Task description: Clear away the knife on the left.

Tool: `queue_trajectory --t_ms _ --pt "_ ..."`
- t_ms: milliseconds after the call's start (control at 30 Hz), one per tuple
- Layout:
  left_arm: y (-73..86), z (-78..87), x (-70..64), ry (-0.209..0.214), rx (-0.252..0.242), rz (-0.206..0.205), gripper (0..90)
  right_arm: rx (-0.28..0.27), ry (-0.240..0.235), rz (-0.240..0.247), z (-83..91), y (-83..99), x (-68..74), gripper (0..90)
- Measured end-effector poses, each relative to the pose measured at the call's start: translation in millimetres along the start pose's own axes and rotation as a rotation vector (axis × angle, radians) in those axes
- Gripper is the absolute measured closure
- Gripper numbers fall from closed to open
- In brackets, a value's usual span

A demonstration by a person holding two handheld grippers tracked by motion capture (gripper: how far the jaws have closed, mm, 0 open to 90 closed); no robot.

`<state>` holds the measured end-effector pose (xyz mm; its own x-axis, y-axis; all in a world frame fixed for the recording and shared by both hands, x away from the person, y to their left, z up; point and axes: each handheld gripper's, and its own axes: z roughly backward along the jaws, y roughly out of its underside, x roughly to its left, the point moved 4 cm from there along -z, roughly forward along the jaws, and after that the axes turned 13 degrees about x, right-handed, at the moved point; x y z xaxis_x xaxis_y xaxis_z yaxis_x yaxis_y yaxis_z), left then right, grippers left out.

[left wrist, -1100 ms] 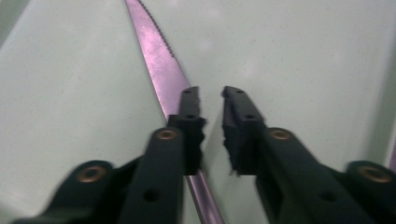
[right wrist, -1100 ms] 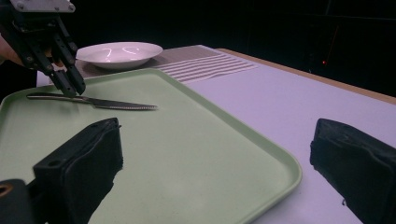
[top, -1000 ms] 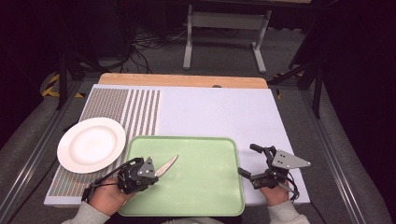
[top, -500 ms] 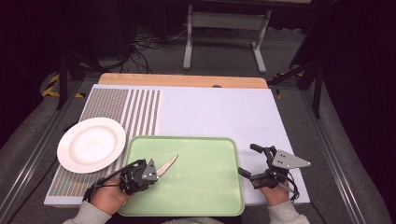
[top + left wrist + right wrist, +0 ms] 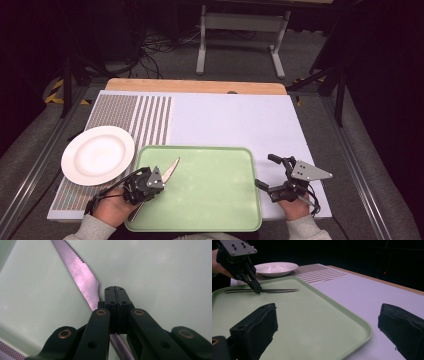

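A table knife (image 5: 171, 168) lies flat on the green tray (image 5: 215, 205), its serrated blade (image 5: 82, 272) pointing away from me. My left gripper (image 5: 150, 181) is over the tray's left part with its jaws shut tight together. Their tips (image 5: 115, 288) rest down at the knife where blade meets handle, and the knife passes beside and under them. The right gripper view shows that gripper (image 5: 258, 291) touching the knife (image 5: 279, 290). My right gripper (image 5: 266, 171) stands open just off the tray's right edge, nothing between its jaws (image 5: 328, 327).
A white plate (image 5: 97, 154) sits left of the tray on a striped mat (image 5: 145, 117). The white table top (image 5: 240, 120) stretches beyond the tray, with a wooden strip along the far edge. The tray's rim (image 5: 362, 326) lies close ahead of my right gripper.
The left gripper and the knife's blade have shifted slightly to the left and away. The right gripper has not moved.
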<state>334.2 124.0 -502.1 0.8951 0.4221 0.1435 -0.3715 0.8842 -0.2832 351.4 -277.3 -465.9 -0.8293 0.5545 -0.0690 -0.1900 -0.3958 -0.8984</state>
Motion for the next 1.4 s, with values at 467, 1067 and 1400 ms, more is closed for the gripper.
queue_trajectory --t_ms 467,1067,1400 --pt "13.0 1.5 13.2 0.015 0.005 0.057 89.8 0.000 0.002 -0.004 -0.3 0.4 -0.6 3.1" --pt "29.5 4.2 25.7 0.043 0.012 0.132 89.7 0.001 0.004 -0.004 0.7 0.7 -1.0 3.1" --pt "33.2 5.1 27.0 0.053 0.019 0.149 89.6 0.002 0.004 -0.004 0.7 0.7 -1.0 3.1"
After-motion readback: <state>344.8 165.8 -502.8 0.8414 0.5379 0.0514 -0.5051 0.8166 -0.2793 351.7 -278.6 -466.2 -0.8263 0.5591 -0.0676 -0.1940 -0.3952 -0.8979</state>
